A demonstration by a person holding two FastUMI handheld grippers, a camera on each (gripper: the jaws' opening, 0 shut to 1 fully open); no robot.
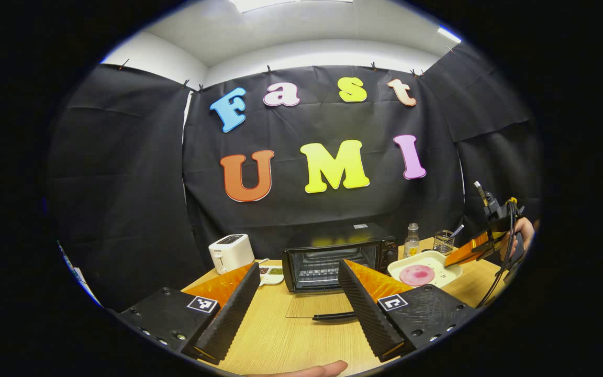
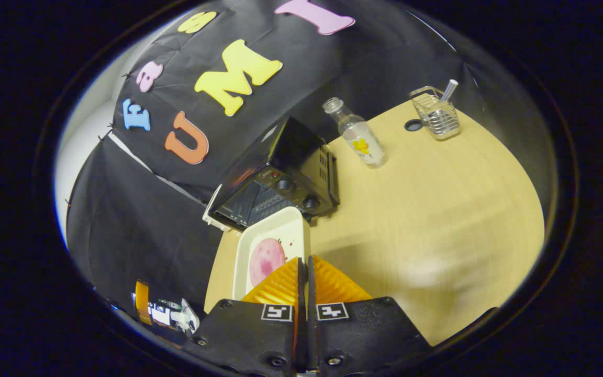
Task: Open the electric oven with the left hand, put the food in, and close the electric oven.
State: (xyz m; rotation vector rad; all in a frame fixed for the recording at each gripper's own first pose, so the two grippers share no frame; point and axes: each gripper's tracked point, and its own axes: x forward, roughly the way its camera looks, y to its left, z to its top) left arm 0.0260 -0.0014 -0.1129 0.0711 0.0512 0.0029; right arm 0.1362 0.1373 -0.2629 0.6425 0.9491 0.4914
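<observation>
Wood-grain table [image 1: 301,335] spreads under both my grippers, pale and bare between its things, with black cloth hung around the booth and a white ceiling with light panels above. In the left gripper view my left gripper [image 1: 296,298] hangs released, its two ribbed fingers spread wide apart and grasping nothing, above the table's near part. Between them, farther off, the oven [image 1: 333,259] stands against the back cloth with its glass door [image 1: 314,306] folded down flat onto the table, the black handle nearest me and the wire rack showing inside. A white toaster [image 1: 231,252] stands left of the oven, with a small dish [image 1: 271,274] of dark bits between them. Right of the oven stand a clear bottle [image 1: 412,241] and a wire holder [image 1: 444,242] near the table's back edge.

My right gripper [image 2: 304,264] is clenched on the near rim of a white tray [image 2: 272,246], fingers pressed together with the rim pinched between them. The tray carries the food, a round pink slice [image 2: 267,260]. In the left gripper view the tray [image 1: 427,270] hovers just right of the oven's front, held from the right by that gripper and the hand [image 1: 524,233] behind it. In the right gripper view the tray's far edge lies close to the oven's knob side [image 2: 291,191]; I cannot tell whether they touch. The bottle [image 2: 356,133] and wire holder [image 2: 435,112] stand well beyond.
</observation>
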